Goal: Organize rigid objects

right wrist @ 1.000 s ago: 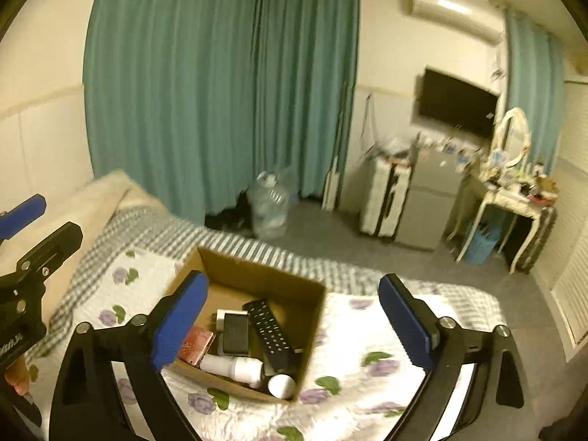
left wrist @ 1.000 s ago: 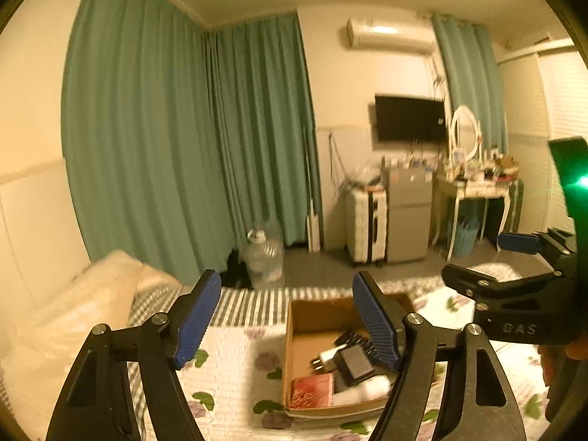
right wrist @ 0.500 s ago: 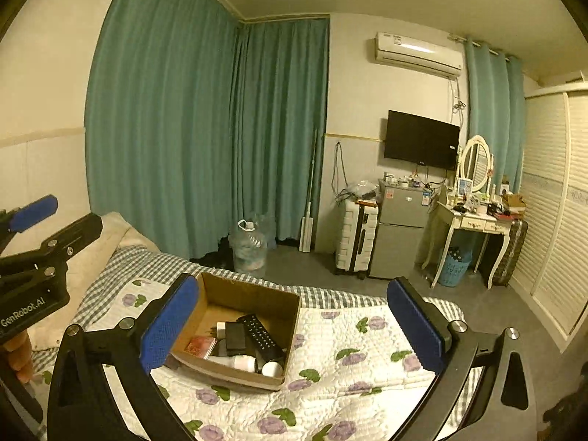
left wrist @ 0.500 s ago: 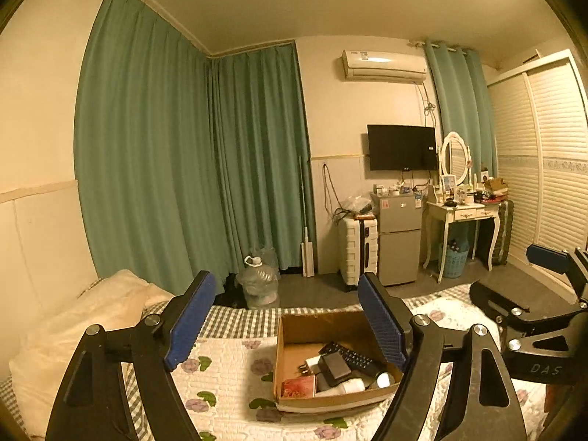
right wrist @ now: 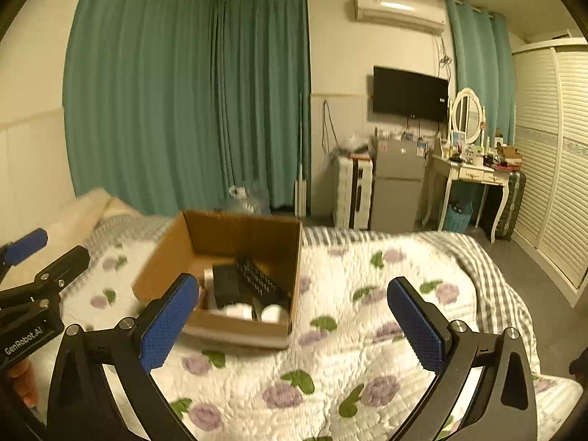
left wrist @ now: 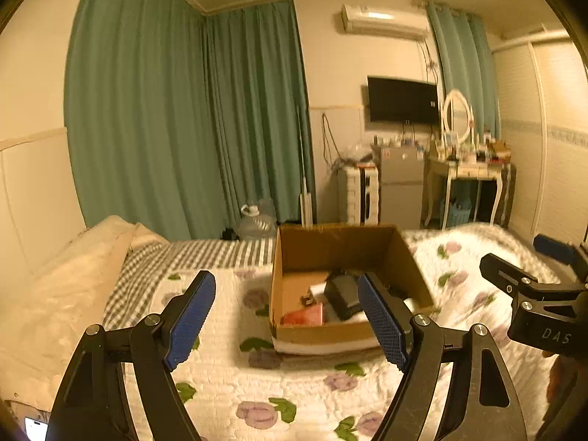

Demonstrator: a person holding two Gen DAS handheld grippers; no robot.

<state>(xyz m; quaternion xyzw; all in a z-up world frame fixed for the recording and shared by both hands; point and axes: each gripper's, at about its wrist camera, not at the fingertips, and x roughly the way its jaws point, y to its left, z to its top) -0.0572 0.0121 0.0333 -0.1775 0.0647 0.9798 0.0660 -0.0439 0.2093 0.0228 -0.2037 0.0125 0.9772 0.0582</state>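
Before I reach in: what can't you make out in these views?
- Box contents: motion-blurred in both views. A remote shows; the white items are unidentifiable.
- Left view: the left gripper's right finger covers the box's right part.
- Desk clutter: too small.

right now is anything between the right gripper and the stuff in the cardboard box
Nothing visible blocks it. The right gripper hangs open above the quilt, and the cardboard box is open-topped, so the remote inside is reachable over the near wall. The left gripper is off to the side.
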